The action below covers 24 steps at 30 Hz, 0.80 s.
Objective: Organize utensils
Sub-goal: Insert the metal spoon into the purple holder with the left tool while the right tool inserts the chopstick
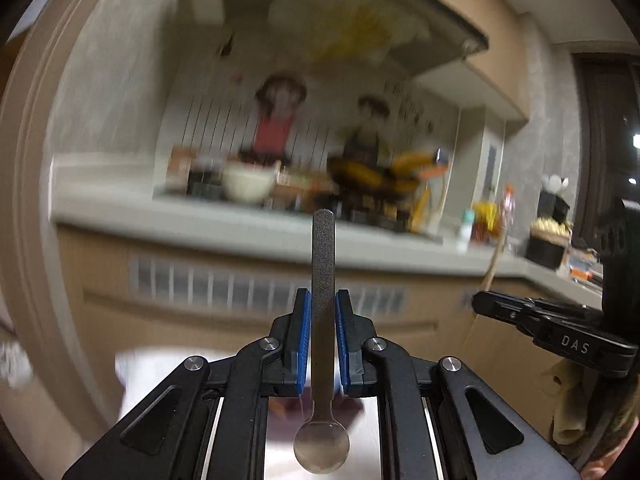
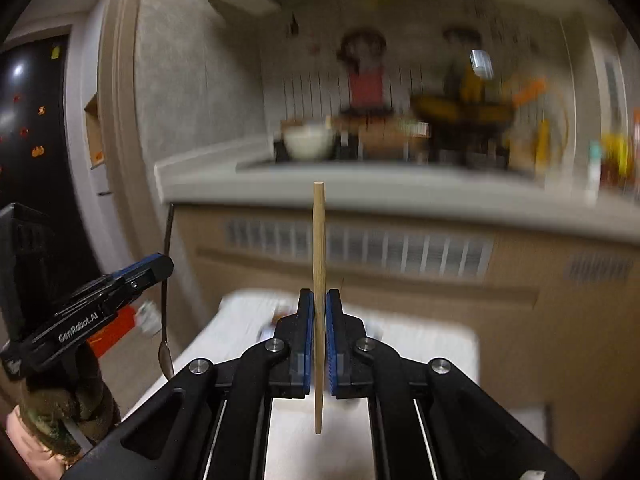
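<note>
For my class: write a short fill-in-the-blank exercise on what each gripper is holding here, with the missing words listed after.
1. The left gripper is shut on a metal ____.
2. The spoon hangs with its bowl pointing ____.
3. The right gripper clamps a thin ____ stick.
4. The white bowl sits on the grey ____.

Missing words: spoon; down; wooden; counter

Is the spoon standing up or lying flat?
Standing up. The spoon is pinched upright in the left gripper, bowl at the bottom, handle pointing up.
</note>
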Each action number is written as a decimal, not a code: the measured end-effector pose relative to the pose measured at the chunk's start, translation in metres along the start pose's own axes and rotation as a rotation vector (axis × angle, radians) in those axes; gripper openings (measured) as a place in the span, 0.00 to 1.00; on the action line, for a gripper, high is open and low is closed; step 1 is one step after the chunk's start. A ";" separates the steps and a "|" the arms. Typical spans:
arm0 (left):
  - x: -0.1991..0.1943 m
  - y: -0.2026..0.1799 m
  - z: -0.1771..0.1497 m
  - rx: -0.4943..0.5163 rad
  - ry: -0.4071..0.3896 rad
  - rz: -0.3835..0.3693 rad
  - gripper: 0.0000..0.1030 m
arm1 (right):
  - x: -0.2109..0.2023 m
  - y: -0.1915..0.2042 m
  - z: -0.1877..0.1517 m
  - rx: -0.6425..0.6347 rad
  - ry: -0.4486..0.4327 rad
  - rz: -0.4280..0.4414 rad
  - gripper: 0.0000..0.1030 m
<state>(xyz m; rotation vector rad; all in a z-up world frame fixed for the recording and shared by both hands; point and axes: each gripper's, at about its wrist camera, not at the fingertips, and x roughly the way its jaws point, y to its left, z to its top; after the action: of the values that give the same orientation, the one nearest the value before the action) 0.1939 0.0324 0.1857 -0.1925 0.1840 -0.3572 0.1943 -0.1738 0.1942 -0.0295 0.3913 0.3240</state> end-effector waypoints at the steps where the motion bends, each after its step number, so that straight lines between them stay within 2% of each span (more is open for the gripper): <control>1: 0.005 0.001 0.007 0.003 -0.019 0.002 0.12 | 0.004 0.001 0.015 -0.009 -0.021 -0.011 0.06; 4: 0.034 0.008 0.022 0.014 -0.061 0.004 0.12 | 0.020 -0.002 0.044 -0.023 -0.059 -0.040 0.06; 7: 0.074 0.018 0.021 0.008 -0.055 0.010 0.12 | 0.045 -0.008 0.057 -0.017 -0.074 -0.051 0.06; 10: 0.110 0.028 0.008 -0.013 -0.018 0.020 0.12 | 0.076 -0.019 0.051 0.006 -0.048 -0.044 0.06; 14: 0.152 0.040 -0.032 -0.029 0.050 0.031 0.12 | 0.121 -0.031 0.021 0.028 0.032 -0.033 0.06; 20: 0.204 0.066 -0.097 -0.104 0.228 0.055 0.12 | 0.183 -0.043 -0.041 0.082 0.206 -0.005 0.06; 23: 0.232 0.078 -0.133 -0.154 0.413 0.050 0.14 | 0.205 -0.043 -0.068 0.097 0.312 0.028 0.07; 24: 0.237 0.082 -0.142 -0.165 0.451 0.054 0.15 | 0.212 -0.043 -0.077 0.104 0.351 0.041 0.08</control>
<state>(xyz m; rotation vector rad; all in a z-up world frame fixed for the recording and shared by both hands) 0.4087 -0.0003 -0.0033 -0.2676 0.6642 -0.3280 0.3643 -0.1576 0.0410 0.0242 0.7568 0.3393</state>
